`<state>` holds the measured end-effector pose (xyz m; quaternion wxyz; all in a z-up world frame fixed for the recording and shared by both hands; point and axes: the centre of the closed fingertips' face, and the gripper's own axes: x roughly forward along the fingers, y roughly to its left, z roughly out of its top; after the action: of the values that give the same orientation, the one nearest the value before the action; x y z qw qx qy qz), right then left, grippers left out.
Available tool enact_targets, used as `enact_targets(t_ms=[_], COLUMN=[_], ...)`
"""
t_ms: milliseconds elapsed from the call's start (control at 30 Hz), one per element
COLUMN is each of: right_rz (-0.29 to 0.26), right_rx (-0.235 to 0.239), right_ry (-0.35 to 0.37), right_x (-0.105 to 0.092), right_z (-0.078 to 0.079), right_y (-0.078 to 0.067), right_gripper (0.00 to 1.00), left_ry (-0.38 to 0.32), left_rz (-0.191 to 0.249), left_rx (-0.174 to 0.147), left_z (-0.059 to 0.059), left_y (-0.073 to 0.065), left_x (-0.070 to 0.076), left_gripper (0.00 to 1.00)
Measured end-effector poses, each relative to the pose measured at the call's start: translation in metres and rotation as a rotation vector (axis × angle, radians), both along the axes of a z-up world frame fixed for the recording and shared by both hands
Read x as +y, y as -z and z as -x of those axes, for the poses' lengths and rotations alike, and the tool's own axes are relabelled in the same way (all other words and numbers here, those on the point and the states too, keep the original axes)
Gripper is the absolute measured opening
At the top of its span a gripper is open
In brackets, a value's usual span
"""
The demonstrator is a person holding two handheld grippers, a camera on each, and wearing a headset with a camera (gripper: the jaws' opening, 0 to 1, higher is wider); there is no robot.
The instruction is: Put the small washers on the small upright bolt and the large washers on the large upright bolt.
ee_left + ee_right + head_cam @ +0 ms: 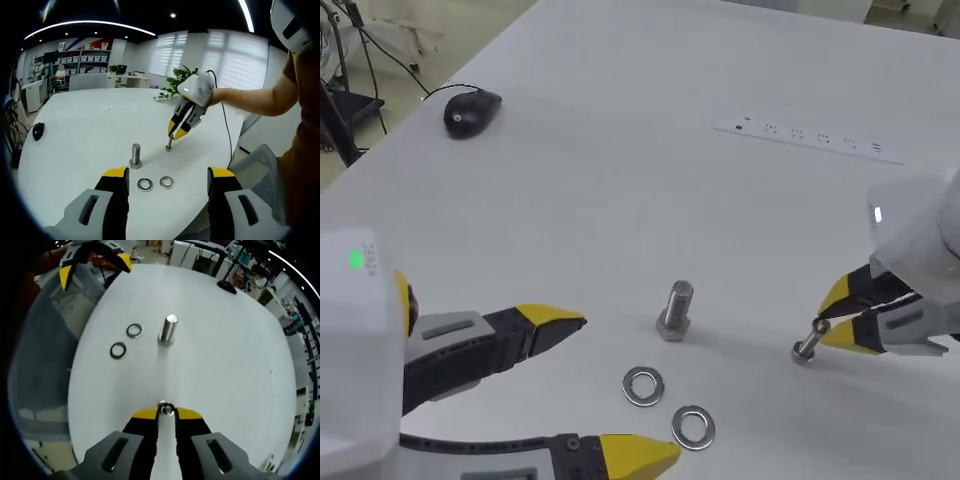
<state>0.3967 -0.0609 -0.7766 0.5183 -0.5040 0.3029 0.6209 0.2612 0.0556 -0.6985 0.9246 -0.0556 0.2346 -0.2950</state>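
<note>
White workbench (620, 200): large upright bolt (675, 310) near centre, one large washer (643, 386) and a second large washer (693, 427) flat just in front of it, small bolt (807, 343) standing well to its right. Right gripper (832, 325): jaws closed on a small washer (166, 410) at the small bolt's top. Left gripper (168, 174): jaws wide apart, holding nothing, near the large washers; computer mouse (472, 110) and power strip (810, 138) farther back.

The left tool (628, 386) is held low and level, its jaws spread wide apart, yellow tips forward; the right tool (823, 327) angles downward, its jaws pinched close on the top of the small bolt (806, 346); a bare forearm (250, 97) stretches out behind it.
</note>
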Motion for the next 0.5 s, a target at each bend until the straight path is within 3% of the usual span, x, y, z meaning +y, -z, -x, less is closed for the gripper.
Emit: enact_targets(t_ms=[500], right_rz=[0.015], right_rx=[0.018], right_ry=[0.016], right_x=[-0.002], right_z=[-0.005], right_y=[0.027], right_gripper=[0.13], left_ry=[-0.004], left_rz=[0.0], left_rx=[0.019], left_z=[0.0], left_y=[0.004], left_x=[0.0], left_gripper=[0.63])
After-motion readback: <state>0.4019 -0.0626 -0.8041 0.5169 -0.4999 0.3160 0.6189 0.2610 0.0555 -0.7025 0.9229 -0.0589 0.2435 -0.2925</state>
